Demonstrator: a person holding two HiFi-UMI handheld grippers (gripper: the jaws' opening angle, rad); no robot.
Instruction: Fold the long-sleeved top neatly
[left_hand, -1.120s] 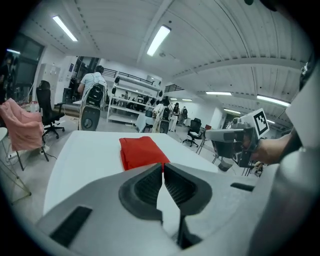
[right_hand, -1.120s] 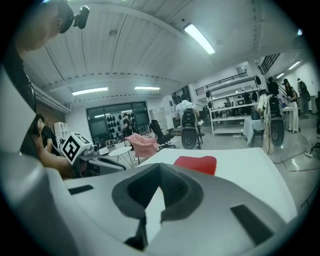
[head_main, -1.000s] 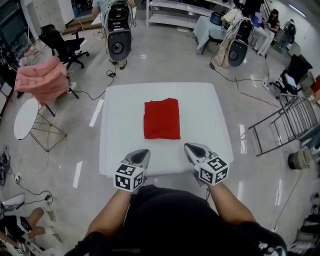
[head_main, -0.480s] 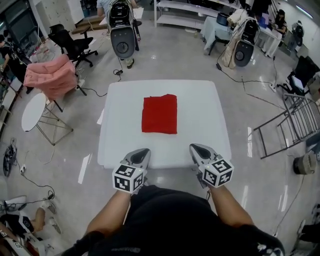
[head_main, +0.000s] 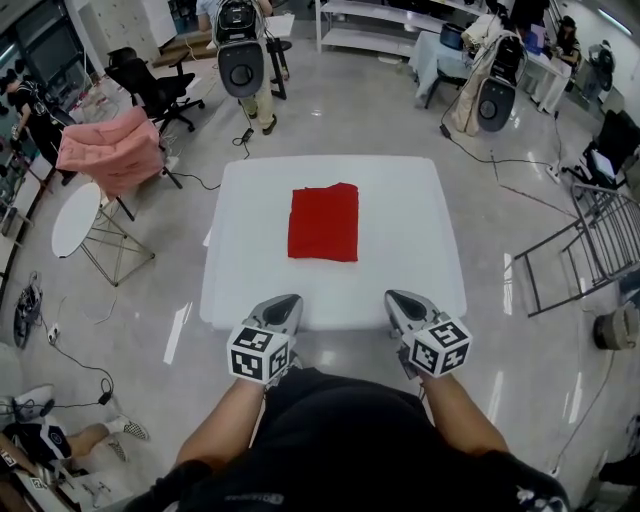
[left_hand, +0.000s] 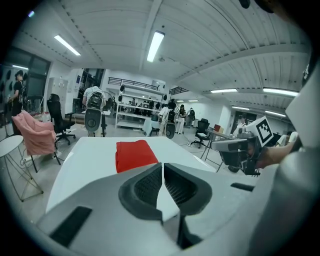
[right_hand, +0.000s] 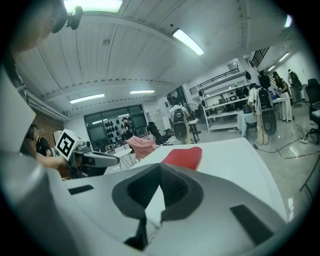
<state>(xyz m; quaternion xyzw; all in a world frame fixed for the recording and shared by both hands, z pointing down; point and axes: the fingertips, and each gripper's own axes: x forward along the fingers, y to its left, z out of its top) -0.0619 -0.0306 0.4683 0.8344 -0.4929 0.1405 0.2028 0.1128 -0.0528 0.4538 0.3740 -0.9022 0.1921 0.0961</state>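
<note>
Left hand-held gripper (head_main: 284, 301) and right hand-held gripper (head_main: 399, 298) are both pressed together on nothing, hanging at the near edge of the table (head_main: 410, 260), right in front of our belly. Compared to a second ago we've drifted back a bit, so less of the table sits under the tips, and the right one has slid slightly outward. Meanwhile the long-sleeved top (head_main: 324, 222) hasn't budged: same tidy red rectangle lying flat mid-table, well apart from both tips. So we'd say the folding is pretty much done and we're just backing off.
</note>
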